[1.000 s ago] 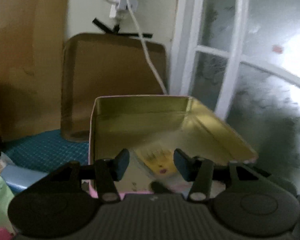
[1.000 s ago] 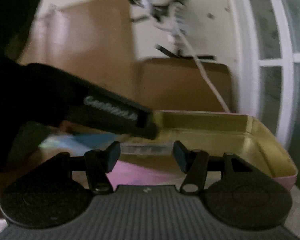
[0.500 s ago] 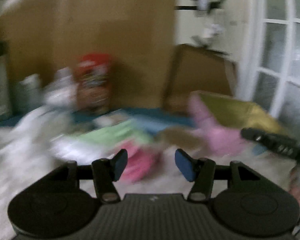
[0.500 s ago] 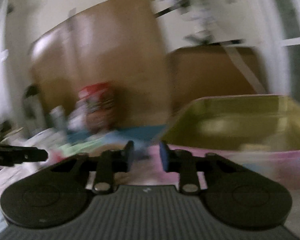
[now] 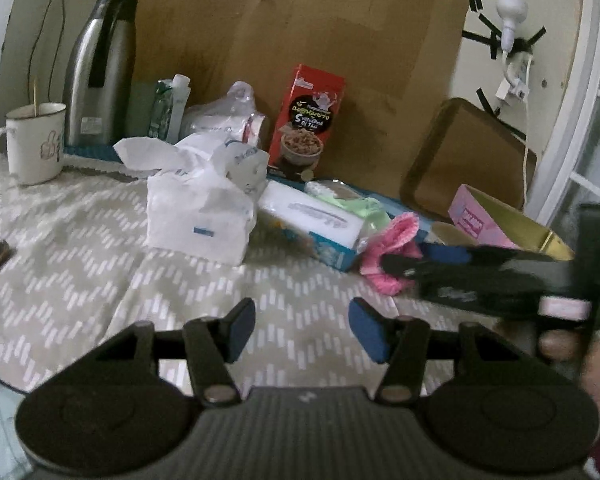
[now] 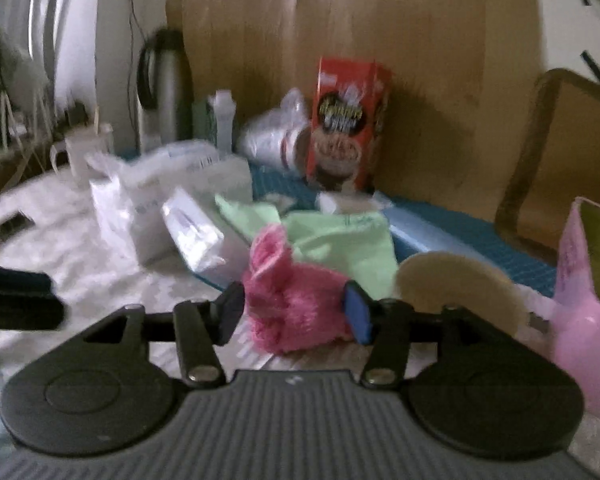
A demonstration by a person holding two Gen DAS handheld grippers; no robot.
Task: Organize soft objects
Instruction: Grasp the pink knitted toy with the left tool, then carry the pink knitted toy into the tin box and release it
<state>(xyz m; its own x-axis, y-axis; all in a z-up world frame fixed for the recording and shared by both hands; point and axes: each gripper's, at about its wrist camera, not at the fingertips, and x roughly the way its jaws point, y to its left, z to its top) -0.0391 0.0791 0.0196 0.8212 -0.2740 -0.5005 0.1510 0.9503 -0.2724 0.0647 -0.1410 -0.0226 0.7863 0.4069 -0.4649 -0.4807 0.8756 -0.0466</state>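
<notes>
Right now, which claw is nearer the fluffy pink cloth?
Right. The right claw has its open fingers on either side of the fluffy pink cloth, not yet clamped. The left claw hangs open over bare tablecloth, short of the cloth and left of it.

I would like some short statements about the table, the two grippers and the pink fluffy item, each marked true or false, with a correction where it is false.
1. The right gripper has its fingers on either side of the pink fluffy item. True.
2. The left gripper holds the red box. False: it is open with nothing between its fingers; the box stands upright at the back, against the brown board.
3. The white mug lies on its side. False: it stands upright, with a thin stick in it.
4. A metal kettle stands behind the mug. True.
5. The pink tin is closed. False: it is open, showing a gold inside.
</notes>
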